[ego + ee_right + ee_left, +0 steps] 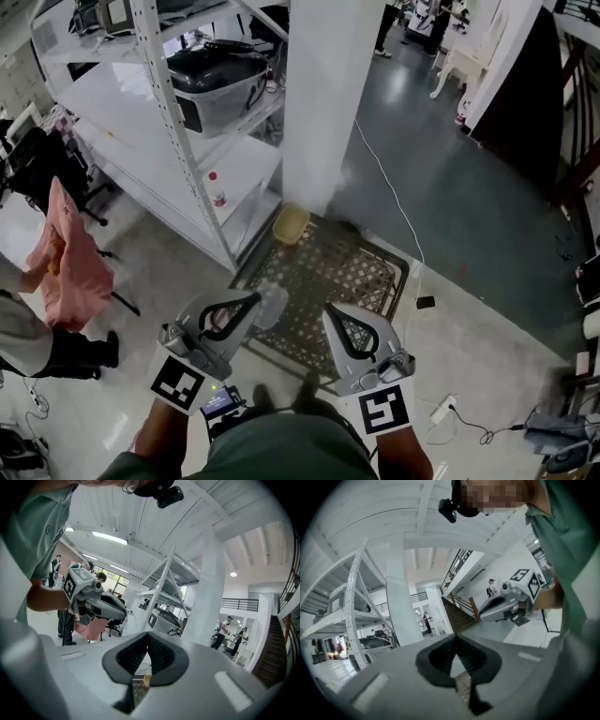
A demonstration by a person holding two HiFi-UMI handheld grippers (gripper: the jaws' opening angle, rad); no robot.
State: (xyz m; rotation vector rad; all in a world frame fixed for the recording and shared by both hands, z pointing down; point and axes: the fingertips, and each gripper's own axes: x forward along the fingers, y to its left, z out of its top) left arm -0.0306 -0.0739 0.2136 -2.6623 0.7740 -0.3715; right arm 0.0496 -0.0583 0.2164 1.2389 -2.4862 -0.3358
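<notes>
1. The left gripper (454, 638) has its jaws closed tip to tip, with nothing between them.
2. The right gripper (147, 634) is likewise closed and empty; through the gap beneath its tips a bit of mesh and a yellowish bowl show far below.
3. In the head view both grippers hang side by side, apart from each other, over a wire basket (330, 274) standing on the floor.
4. The yellowish bowl (291, 225) sits at the basket's far edge, against a white column (323, 94).
5. To the left stands a white shelf rack (178, 141) bearing a black-lidded bin (217, 80).
6. A white cable (394, 202) runs across the grey floor.
</notes>
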